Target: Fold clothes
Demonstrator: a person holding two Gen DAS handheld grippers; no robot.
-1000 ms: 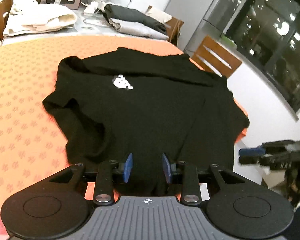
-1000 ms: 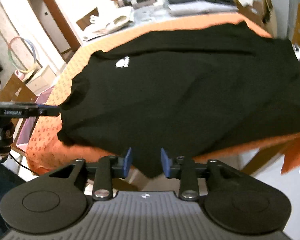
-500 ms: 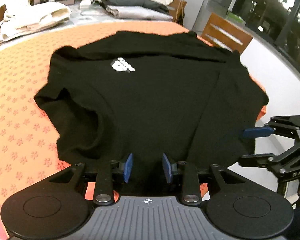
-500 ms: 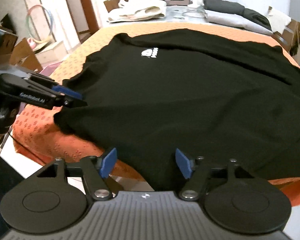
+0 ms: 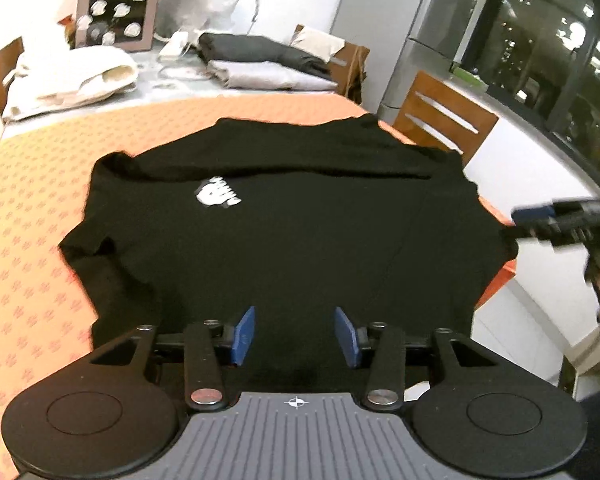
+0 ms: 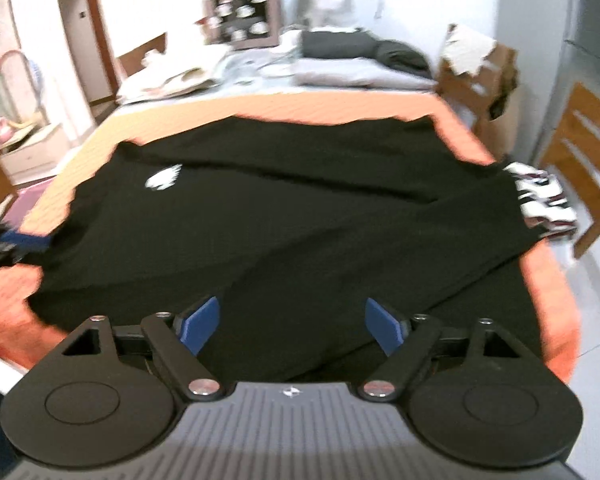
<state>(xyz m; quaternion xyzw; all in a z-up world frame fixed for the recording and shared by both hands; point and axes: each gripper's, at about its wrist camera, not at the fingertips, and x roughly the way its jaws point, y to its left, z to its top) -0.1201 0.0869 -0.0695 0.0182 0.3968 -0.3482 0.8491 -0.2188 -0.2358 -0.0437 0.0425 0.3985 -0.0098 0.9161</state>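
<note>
A black T-shirt (image 5: 300,232) with a small white logo (image 5: 216,196) lies spread flat on the orange tablecloth (image 5: 32,240). My left gripper (image 5: 296,336) hovers over the shirt's near hem. Its jaws are opening, the cloth lies under the gap and the pads do not press on it. My right gripper (image 6: 292,328) is over the same hem further right. Its jaws are also opening, stand wide and hold nothing. Each gripper shows blurred at the edge of the other's view, as the right gripper (image 5: 536,216) and the left gripper (image 6: 24,240).
Folded dark and grey clothes (image 5: 260,60), a cream cloth pile (image 5: 72,80) and a brown box of cups (image 5: 116,12) sit at the table's far end. Wooden chairs (image 5: 440,120) stand to the right, one holding a striped garment (image 6: 540,196).
Both pairs of jaws have spread wider, the right far more than the left. Both grippers have shifted along the near hem, and the shirt lies flatter on the cloth.
</note>
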